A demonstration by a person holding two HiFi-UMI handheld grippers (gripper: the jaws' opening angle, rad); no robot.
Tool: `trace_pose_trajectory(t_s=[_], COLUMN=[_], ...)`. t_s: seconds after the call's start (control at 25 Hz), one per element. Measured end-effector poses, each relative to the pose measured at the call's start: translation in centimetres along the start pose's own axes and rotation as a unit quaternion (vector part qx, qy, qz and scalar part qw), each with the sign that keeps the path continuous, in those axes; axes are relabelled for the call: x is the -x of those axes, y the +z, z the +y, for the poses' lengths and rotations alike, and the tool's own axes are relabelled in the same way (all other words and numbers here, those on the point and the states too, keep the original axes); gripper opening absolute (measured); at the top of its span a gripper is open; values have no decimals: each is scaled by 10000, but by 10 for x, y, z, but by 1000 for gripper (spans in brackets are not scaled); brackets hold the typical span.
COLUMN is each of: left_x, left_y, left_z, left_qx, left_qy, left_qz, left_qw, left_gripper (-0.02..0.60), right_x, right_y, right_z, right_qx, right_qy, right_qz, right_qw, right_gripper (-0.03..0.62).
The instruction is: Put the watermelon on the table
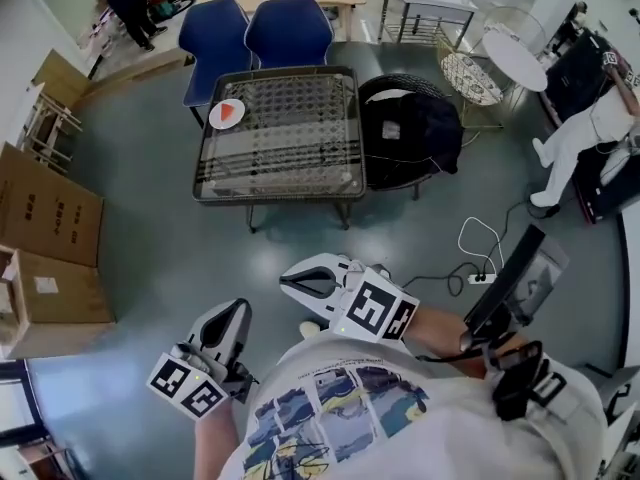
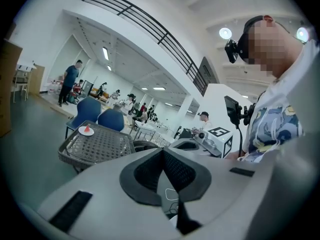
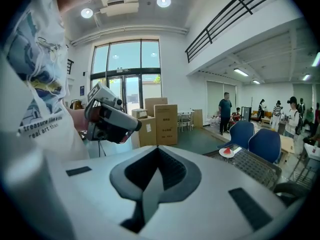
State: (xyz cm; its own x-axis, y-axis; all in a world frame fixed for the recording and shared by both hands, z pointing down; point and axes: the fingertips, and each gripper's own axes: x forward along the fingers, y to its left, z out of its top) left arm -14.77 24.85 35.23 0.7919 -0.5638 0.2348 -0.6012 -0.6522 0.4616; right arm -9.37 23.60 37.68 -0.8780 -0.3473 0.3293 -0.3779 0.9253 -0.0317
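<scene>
Floor (image 1: pixel 150 248) | mesh table (image 1: pixel 205 186): watermelon (image 1: pixel 228 111) on plate (image 1: pixel 214 119) | blue chairs (image 1: pixel 289 30) half hidden behind | left claw (image 1: pixel 234 316), right claw (image 1: pixel 292 283) clenched, empty

Both grippers sit low, close in front of the person's chest. The left gripper (image 1: pixel 232 320) points forward and slightly down, its jaws closed together with nothing between them. The right gripper (image 1: pixel 296 282) points leftward across the body. Its jaws also seem shut and empty. The right forearm (image 1: pixel 440 330) reaches in from the right.
</scene>
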Motion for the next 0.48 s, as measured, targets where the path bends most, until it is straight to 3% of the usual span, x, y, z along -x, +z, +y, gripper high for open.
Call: trace_pose_trajectory(t_s=[0.48], left_x=[9], left_y=[-9], left_z=[2], left_qx=[115], left_qy=[-113], left_qz=[20], left_qw=[9999], left_gripper=[9], right_x=[-6], right_y=[6], right_z=[12], right_qx=[333], right_qy=[-74], right_qz=[297], right_qw=[9990], right_gripper=[9])
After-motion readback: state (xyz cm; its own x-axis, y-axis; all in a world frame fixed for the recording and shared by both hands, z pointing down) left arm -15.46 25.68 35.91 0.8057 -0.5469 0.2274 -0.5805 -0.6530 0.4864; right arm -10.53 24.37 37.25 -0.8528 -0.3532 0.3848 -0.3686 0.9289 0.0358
